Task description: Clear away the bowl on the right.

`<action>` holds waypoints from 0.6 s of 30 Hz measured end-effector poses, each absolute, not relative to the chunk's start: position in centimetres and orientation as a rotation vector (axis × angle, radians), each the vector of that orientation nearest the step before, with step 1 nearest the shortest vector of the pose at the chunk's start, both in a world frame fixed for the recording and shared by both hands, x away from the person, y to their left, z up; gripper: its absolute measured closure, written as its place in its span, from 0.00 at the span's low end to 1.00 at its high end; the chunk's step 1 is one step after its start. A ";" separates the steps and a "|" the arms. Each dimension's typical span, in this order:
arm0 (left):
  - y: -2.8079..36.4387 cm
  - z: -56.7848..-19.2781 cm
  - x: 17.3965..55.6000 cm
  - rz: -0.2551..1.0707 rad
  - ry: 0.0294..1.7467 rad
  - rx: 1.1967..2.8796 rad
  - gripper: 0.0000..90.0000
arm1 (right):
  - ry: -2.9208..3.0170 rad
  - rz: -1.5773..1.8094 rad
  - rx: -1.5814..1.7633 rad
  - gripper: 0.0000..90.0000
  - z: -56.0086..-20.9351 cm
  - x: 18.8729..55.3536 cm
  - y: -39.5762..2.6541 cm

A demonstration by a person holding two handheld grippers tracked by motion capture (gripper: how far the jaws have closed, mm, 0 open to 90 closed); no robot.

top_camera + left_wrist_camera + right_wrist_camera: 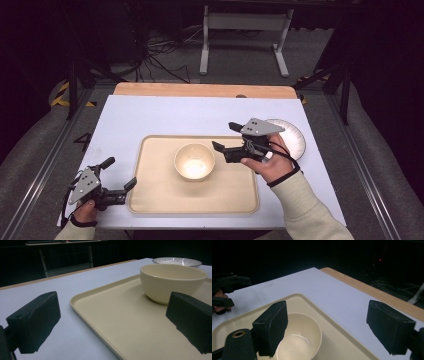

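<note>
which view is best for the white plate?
The high view: the plate lies on the table right of the tray, partly behind the right gripper. The left gripper view catches its far rim behind the bowl.

One bowl (194,161), one tray (150,195), one plate (295,137).

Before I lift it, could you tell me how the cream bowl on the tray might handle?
The bowl looks rigid and glossy, so probably slippery between pads. Its wide rim and round walls suggest a rim pinch. It sits low and broad on the tray, so it is unlikely to tip.
</note>
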State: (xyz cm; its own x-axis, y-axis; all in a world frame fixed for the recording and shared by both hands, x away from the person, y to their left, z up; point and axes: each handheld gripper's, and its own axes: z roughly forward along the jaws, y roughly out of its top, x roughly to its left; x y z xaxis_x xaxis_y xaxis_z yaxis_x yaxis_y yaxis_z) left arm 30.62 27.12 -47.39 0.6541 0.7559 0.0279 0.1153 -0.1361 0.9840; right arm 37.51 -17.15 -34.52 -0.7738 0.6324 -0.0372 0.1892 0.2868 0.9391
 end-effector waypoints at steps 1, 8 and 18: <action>27.1 -47.4 30.6 0.647 0.726 1.640 0.00 | 2.144 1.500 0.720 0.19 -34.6 37.4 -17.5; 27.1 -47.4 30.6 0.649 0.726 1.638 0.00 | 2.063 1.482 0.708 0.16 -34.9 37.0 -19.8; 27.1 -47.4 30.6 0.650 0.726 1.639 0.00 | 1.969 1.517 0.647 0.16 -36.4 36.3 -23.4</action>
